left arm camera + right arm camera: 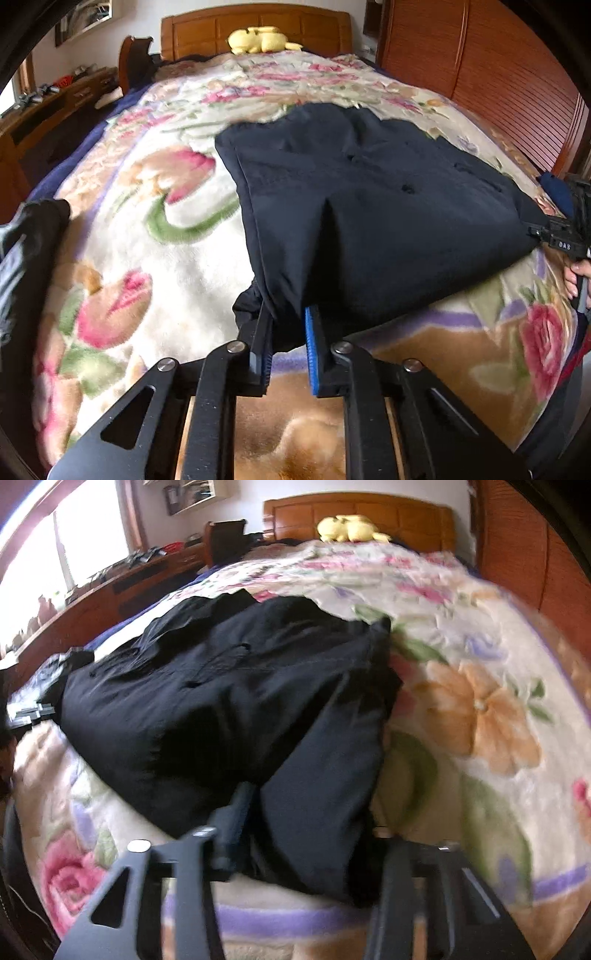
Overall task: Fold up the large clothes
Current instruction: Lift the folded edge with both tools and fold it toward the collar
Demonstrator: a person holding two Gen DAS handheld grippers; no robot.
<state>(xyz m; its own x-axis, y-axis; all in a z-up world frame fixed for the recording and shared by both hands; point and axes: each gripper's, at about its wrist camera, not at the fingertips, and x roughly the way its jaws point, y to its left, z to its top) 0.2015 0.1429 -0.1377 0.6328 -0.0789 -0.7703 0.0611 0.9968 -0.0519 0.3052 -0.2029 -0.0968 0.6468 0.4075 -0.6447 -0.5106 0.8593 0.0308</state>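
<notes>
- Nearest the lens in the left wrist view, the left gripper [290, 325] has its jaws drawn narrow on the near hem of the dark garment [369, 206]; a tented ridge of cloth rising from between the pads suggests the fabric is pinched.
- Over in the right wrist view, the right gripper [306, 834] sits at the other near corner. Cloth bunches over its fingers and the picture is blurred, so whether its pads truly press the fabric cannot be told.
- Holding both near corners at once looks like preparation for lifting that edge and carrying it over the rest as a fold.
- Spread on the floral blanket [155, 236], the garment lies mostly flat, its long axis running away from the grippers toward the wooden headboard [255, 27].
- Its far edge stops around mid-bed, well short of the yellow plush toy [258, 38] by the headboard.
- Another dark piece of clothing [26, 251] lies apart at the blanket's left edge.
</notes>
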